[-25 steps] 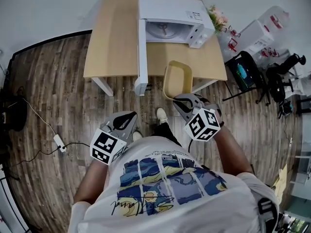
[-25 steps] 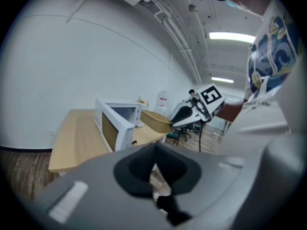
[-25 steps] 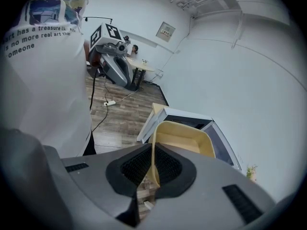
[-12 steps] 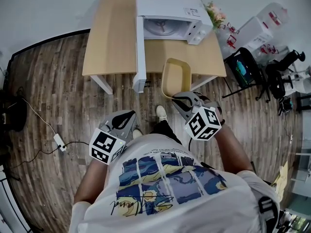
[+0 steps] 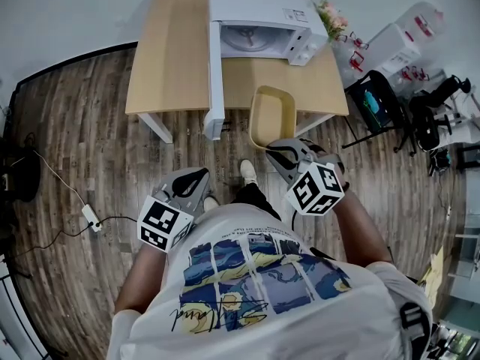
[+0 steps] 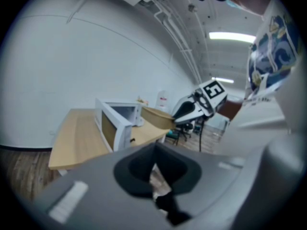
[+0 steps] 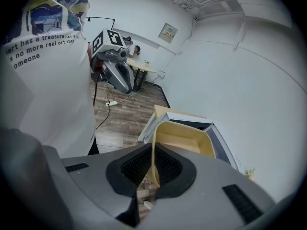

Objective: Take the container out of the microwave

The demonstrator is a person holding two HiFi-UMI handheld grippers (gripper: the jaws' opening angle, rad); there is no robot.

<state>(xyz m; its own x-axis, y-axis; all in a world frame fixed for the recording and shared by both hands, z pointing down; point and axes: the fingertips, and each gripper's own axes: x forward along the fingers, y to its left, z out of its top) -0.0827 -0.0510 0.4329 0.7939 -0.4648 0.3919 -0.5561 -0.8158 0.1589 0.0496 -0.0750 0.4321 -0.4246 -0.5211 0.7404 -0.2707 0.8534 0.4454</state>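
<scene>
- The yellow container [image 5: 274, 115] is out of the microwave [image 5: 262, 13]. It hangs in the air in front of the open door [image 5: 214, 81], over the front edge of the wooden surface [image 5: 169, 66].
- The right gripper [image 5: 281, 150] has its jaws pressed on the near short wall of the container, one jaw inside and one outside. The right gripper view shows the thin wall pinched between them.
- The left gripper [image 5: 196, 177] is down low by the person's side. Its jaws are together and nothing is between them.
- The container looks empty, so I think it is light. One gripper can carry it.
- It looks like thin plastic. The wall may bend a bit if it is squeezed hard, but it should not break.
- The plastic looks smooth, so it could slip if the hold is loose.
- It is held at one end only, so the far end may dip down.
- The best place to hold is the middle of a short wall, just under the rim, where it is held now.
- The free left gripper could take the other end to keep it flat.
</scene>
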